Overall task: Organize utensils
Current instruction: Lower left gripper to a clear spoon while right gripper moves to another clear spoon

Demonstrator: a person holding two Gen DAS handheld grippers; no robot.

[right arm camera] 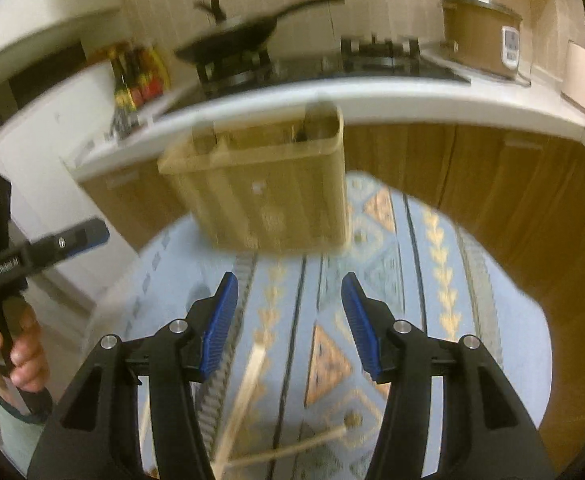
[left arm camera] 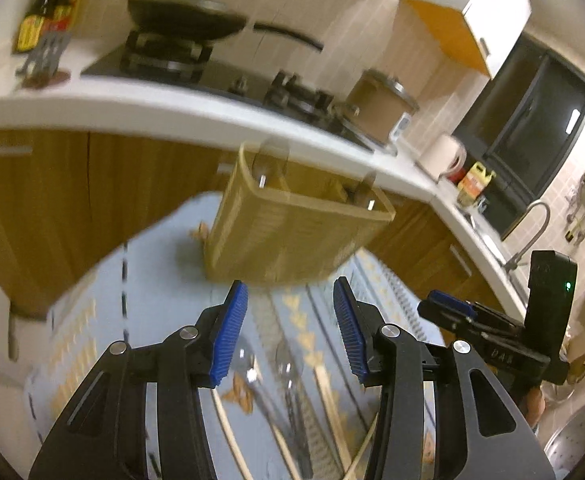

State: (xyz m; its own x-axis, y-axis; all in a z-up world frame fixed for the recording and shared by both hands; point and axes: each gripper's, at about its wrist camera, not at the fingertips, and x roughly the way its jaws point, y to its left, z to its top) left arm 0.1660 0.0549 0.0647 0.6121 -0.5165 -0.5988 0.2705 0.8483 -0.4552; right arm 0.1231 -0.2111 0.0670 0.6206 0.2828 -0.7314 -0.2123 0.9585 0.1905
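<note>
Over a round table under a pale blue patterned cloth (right arm camera: 376, 264), both grippers hang with jaws parted and nothing between the blue ribbed pads. Ahead of the left gripper (left arm camera: 290, 330) stands a tan slatted plastic utensil holder (left arm camera: 292, 232), well back on the cloth near its far edge, with a few handles poking above its rim (too blurred to name). Below the left jaws lie loose utensils: metal spoons (left arm camera: 248, 364) and light wooden chopsticks (left arm camera: 228, 432), flat on the cloth. More pale wooden chopsticks (right arm camera: 248, 392) lie crossed beneath the right gripper (right arm camera: 290, 324). Between the holder and both grippers the cloth is bare. Behind the table runs a white countertop (left arm camera: 132, 108) whose rounded front edge sits close past the holder, wood-fronted cabinets beneath it. On it sit a black frying pan (left arm camera: 184, 18), a brown cooker (right arm camera: 480, 36) and dark sauce bottles with yellow-and-red labels (right arm camera: 140, 76), their print unreadable. White lettering on the other gripper's black arm (right arm camera: 8, 268) is too blurred to read.
</note>
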